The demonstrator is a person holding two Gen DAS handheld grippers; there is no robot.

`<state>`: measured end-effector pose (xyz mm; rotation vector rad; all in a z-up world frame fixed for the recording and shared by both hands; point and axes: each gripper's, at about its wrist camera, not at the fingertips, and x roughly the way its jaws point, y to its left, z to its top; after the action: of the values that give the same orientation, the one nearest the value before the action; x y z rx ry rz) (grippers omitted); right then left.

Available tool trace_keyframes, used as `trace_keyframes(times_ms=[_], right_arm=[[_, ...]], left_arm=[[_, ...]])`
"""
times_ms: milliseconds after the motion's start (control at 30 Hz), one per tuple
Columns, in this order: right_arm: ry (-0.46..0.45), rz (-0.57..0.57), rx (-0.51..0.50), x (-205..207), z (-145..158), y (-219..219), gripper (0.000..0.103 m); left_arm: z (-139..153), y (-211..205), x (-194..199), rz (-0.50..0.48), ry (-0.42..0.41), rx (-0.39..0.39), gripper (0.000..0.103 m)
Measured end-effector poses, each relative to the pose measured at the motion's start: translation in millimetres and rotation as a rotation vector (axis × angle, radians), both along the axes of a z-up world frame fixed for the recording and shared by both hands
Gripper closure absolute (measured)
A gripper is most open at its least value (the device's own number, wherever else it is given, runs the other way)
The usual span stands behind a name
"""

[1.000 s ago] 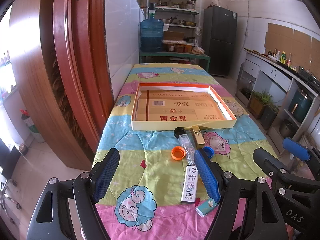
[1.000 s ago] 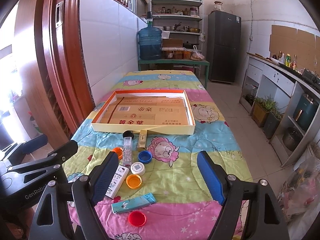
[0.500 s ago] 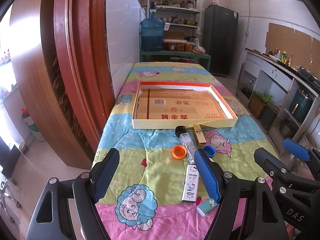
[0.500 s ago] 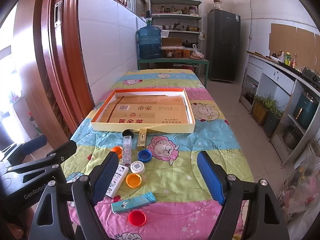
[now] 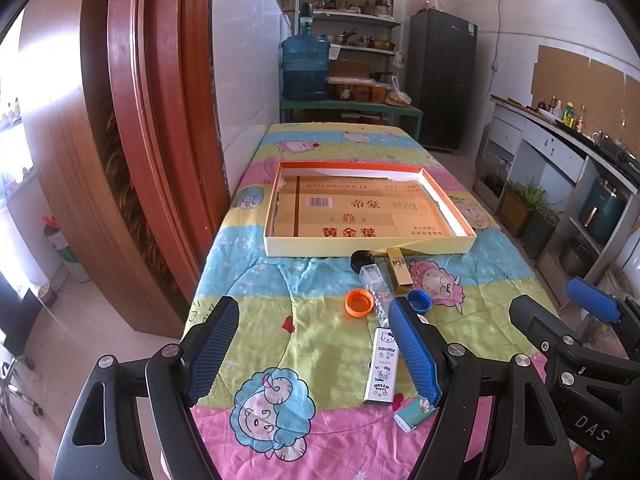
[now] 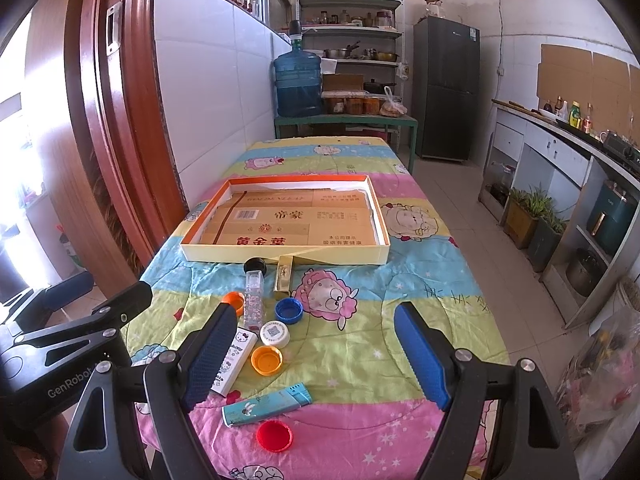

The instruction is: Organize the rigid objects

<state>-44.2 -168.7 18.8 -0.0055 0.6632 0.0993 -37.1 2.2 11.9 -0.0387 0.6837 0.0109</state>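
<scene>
Both the left hand-held gripper (image 5: 312,344) and right hand-held gripper (image 6: 316,350) are held spread wide, empty, above the table (image 6: 420,292). Caps, lighters and a clear vial (image 6: 255,296) are scattered before the shallow box (image 6: 280,256).

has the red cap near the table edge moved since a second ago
No. The red cap still lies just below the teal lighter, the same as before.
</scene>
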Motion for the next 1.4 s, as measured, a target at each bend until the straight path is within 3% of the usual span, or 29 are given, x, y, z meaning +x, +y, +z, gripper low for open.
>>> trace_keyframes(times_ms=[733, 900, 1167, 1400], right_arm=[[0.027, -0.015, 0.0, 1.6, -15.3, -4.7, 0.023], [0.059, -0.021, -0.003, 1.5, -27.2, -7.4, 0.023], [0.113, -0.039, 0.008, 3.3, -44.9, -18.6, 0.023], [0.129, -0.057, 0.025, 6.2, -50.1, -26.1, 0.023]], left_arm=[[-15.9, 0.3, 5.2, -0.009, 0.034, -0.007, 0.024], [-31.3, -5.7, 9.6, -0.041, 0.071, -0.009, 0.024], [-72.9, -30.9, 24.9, -0.177, 0.156, -0.009, 0.024], [-95.8, -46.3, 42.7, -0.211, 0.217, 0.004, 0.033]])
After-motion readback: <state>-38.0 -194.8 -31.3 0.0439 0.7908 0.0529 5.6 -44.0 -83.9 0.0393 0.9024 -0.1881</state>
